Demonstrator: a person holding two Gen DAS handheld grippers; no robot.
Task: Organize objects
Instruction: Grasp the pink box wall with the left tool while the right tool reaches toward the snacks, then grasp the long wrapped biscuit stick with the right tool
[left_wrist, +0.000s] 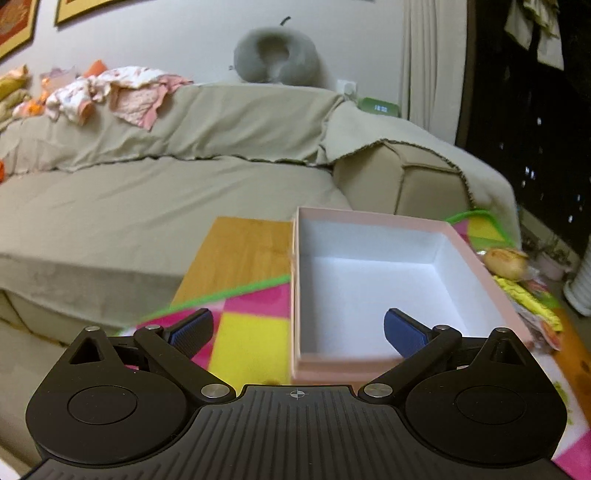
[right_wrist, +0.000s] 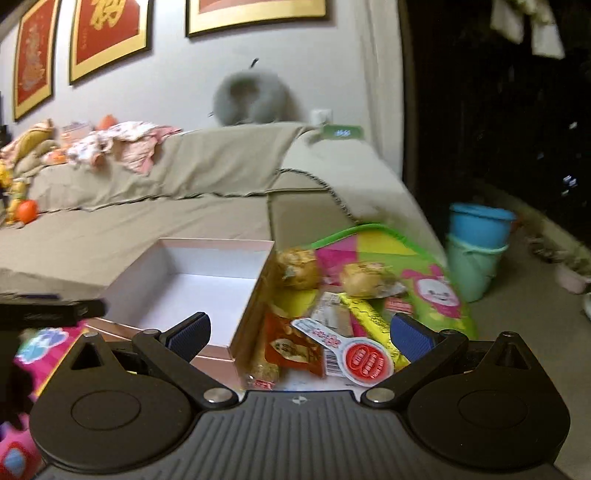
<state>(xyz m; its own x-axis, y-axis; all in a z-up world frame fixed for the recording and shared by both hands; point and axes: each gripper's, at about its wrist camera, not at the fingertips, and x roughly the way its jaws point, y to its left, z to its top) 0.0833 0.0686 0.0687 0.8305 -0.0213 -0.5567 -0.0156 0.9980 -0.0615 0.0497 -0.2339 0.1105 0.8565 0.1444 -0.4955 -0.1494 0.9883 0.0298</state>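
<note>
Box (left_wrist: 369, 280), pink outside, white inside, nothing in it. Left gripper (left_wrist: 297, 328) spread over near wall of box. Right gripper (right_wrist: 299, 332) spread, holding nothing, above snack packets (right_wrist: 332, 339) right of box.

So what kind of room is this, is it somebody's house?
Most likely a living room at home: a covered sofa with laundry on its back, framed pictures on the wall, and a bright play mat.

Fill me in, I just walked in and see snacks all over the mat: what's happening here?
Someone is tidying up with a handheld tool in each hand. The left tool hovers open at the near edge of the pink box, which has nothing in it. The right tool is open above the snack packets lying beside the box on the colourful mat. Two wrapped buns lie further back. Nothing is gripped yet.
</note>
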